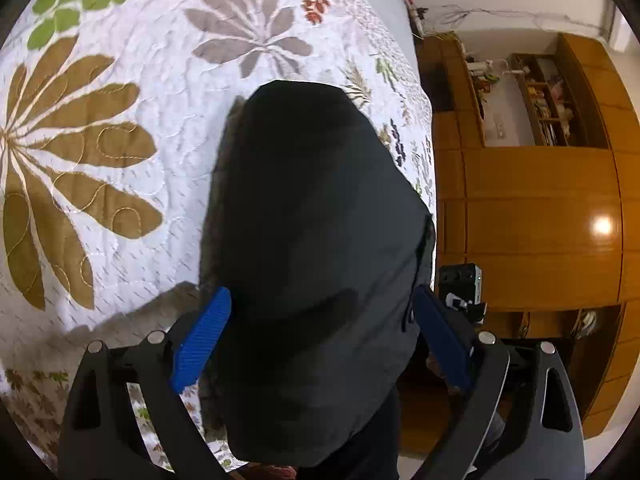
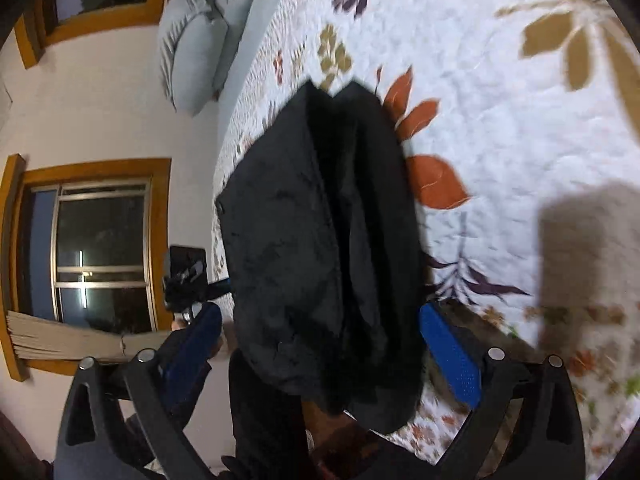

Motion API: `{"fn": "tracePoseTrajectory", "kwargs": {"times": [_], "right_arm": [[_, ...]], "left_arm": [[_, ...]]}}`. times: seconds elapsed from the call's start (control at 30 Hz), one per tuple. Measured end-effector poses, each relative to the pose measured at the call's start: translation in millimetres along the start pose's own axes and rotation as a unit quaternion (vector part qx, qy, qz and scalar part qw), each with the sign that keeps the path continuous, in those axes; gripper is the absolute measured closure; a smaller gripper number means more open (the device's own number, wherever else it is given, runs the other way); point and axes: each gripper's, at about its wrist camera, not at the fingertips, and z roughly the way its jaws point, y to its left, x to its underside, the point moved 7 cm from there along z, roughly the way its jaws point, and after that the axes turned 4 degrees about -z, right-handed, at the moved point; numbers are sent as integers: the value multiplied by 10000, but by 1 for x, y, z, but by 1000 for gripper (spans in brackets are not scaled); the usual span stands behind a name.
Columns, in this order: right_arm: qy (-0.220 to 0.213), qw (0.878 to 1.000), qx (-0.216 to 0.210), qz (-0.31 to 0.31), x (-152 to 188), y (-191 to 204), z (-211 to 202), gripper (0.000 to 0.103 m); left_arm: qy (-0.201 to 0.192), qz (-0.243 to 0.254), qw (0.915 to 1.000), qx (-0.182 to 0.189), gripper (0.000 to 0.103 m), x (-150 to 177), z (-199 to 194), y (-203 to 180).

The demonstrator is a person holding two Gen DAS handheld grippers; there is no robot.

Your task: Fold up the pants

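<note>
We are seeing black pants (image 1: 316, 240) showing no pattern, lying against a white quilt (image 1: 160, 184) that is carrying big olive-brown leaves, a grey-brown leaf spray, green leaves and small rust-red sprigs. From the right wrist we are seeing the same quilt (image 2: 500, 128) showing rust-orange leaves, dark purple sprigs and tan leaves around the black pants (image 2: 320, 240). Both grippers are wearing bright blue ribbed pads (image 1: 202, 338) on black frames. We are looking at honey-orange wooden cabinets (image 1: 536, 216), a pale blue-grey pillow (image 2: 196, 40) and ochre window frames (image 2: 96, 168).
</note>
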Motion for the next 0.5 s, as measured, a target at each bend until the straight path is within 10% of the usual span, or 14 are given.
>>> {"fn": "tracePoseTrajectory", "kwargs": {"times": [0.23, 0.5], "right_arm": [[89, 9999, -124, -26, 3, 1, 15, 3], [150, 9998, -121, 59, -4, -1, 25, 3]], "left_arm": [[164, -104, 9996, 186, 9, -5, 17, 3], [572, 156, 9974, -415, 6, -1, 41, 9]]}}
